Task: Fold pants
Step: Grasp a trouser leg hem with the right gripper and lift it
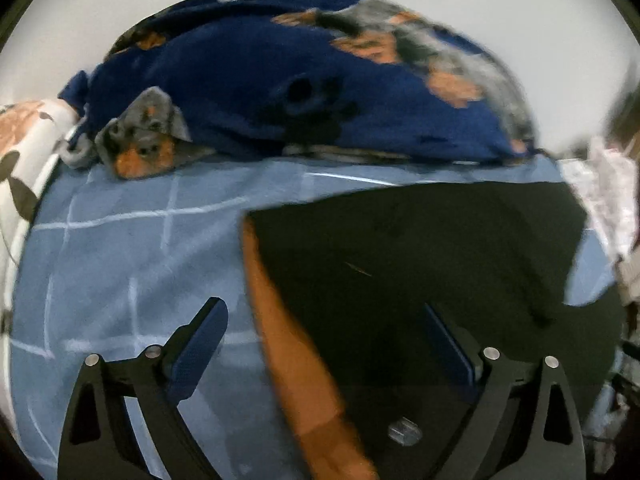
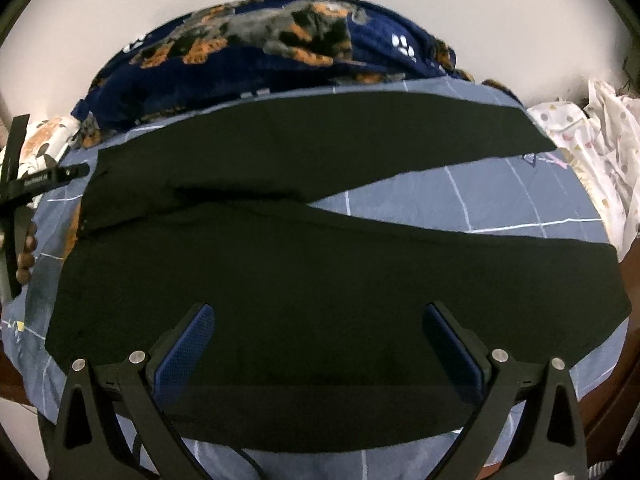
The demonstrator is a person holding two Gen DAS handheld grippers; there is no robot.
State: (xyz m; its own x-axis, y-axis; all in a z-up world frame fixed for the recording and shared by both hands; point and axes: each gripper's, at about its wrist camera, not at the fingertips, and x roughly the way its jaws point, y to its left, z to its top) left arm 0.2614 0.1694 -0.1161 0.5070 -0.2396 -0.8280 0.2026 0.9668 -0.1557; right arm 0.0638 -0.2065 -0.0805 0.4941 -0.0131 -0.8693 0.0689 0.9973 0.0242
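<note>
Currently: pants flat on bed, unfolded.
Left wrist view: left hand-held gripper (image 1: 324, 316) open, empty, above the pants (image 1: 420, 248) waist edge. Right wrist view: right hand-held gripper (image 2: 320, 320) open, empty, over the near leg; pants (image 2: 280, 272) long axis runs left-right on the bed (image 2: 500, 200).

Navy dog-print blanket (image 2: 256, 76) bunched behind blue checked sheet (image 1: 120, 248).

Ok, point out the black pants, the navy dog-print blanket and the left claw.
black pants (image 2: 304, 280): right wrist view, on the near leg.
navy dog-print blanket (image 1: 240, 80): left wrist view, on its plain blue middle.
left claw (image 1: 324, 344): left wrist view, midway between its open fingertips.
</note>
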